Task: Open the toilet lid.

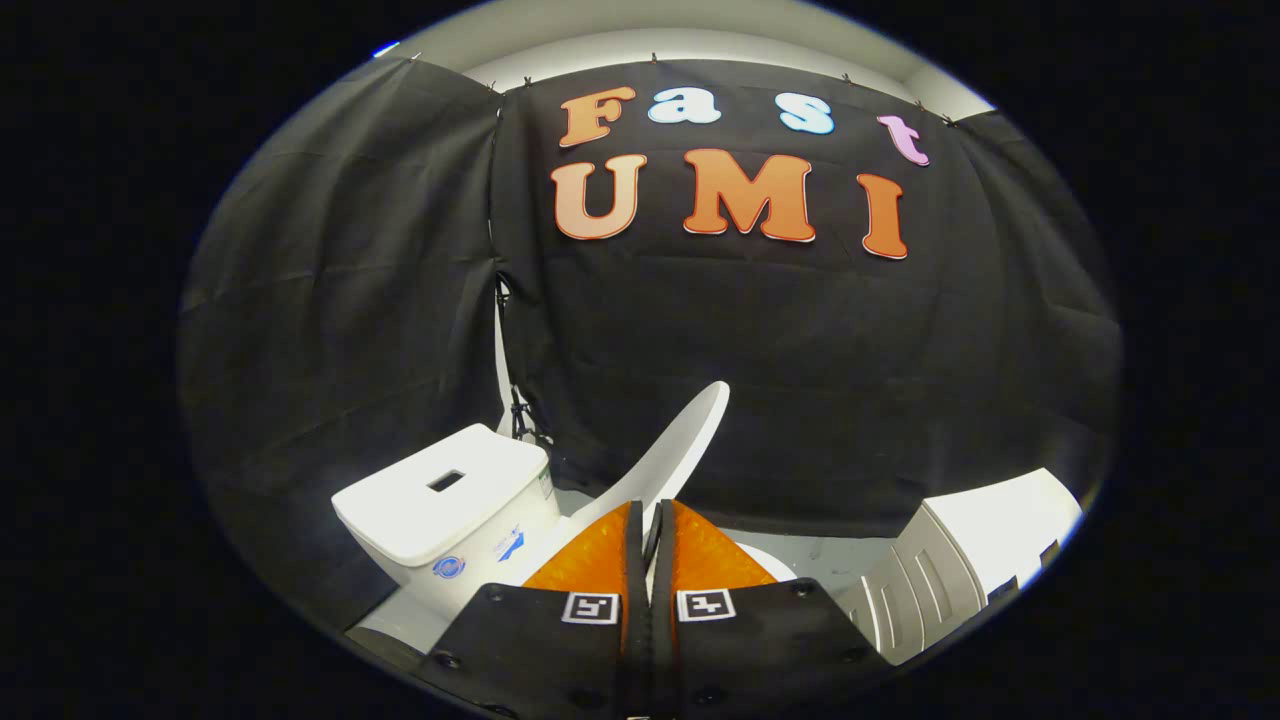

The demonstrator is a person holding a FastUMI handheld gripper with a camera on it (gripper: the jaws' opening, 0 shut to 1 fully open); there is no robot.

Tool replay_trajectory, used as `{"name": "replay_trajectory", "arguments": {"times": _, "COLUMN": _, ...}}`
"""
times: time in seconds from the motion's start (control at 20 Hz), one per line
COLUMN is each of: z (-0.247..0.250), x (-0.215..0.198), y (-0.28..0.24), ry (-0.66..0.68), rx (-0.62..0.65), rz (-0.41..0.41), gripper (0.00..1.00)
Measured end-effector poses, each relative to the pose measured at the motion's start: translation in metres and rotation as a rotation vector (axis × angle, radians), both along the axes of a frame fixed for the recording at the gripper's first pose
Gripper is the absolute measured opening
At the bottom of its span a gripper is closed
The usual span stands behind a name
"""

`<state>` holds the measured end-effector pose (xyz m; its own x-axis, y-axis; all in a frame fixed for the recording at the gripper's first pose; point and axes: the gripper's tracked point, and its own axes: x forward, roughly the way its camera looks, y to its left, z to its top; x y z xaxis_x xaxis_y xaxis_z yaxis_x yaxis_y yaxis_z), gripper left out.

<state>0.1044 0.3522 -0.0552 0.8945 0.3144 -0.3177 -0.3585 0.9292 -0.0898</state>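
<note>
Between our two fingers [632,540] we see the toilet lid [672,455]. It is white and it sticks up, leaning away toward the black cloth wall [800,380]. Its thin bottom edge goes down into the small gap between the fingers. The jaws are pressed close together, with only a narrow slit left, and the lid's edge sits in that slit. It looks like both fingers pinch the lid, but the spot where they touch it is hidden by the fingers, so we cannot be fully sure.

We see the gripper [648,520] from behind, and it covers much of the toilet. We cannot see the seat or the bowl well. Only a small white curve [770,562] peeks out just past the right finger, and we cannot tell what part it is.

Next to the lid, on the left, stands the white tank [450,500]. It has a flat top with a small dark slot in it. Small blue stickers are on its front, too small to make out.

Off to the right sits a white and grey ribbed thing [960,560]. Part of it is cut off, and we cannot tell what it is.

A pale floor [830,548] shows behind the fingers, under the cloth.
</note>
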Motion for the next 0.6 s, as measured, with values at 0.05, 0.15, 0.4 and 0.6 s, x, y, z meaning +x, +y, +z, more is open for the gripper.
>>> {"name": "replay_trajectory", "arguments": {"times": 0.05, "z": 0.002, "x": -0.002, "y": 0.007, "ry": 0.006, "rx": 0.021, "rz": 0.002, "gripper": 0.08}}
{"name": "replay_trajectory", "arguments": {"times": 0.15, "z": 0.008, "x": -0.002, "y": 0.019, "ry": 0.02, "rx": 0.046, "rz": 0.011, "gripper": 0.08}}
{"name": "replay_trajectory", "arguments": {"times": 0.4, "z": 0.018, "x": -0.006, "y": 0.057, "ry": 0.034, "rx": 0.05, "rz": 0.051, "gripper": 0.08}}
{"name": "replay_trajectory", "arguments": {"times": 0.6, "z": 0.022, "x": -0.012, "y": 0.087, "ry": 0.004, "rx": 0.003, "rz": 0.086, "gripper": 0.08}}
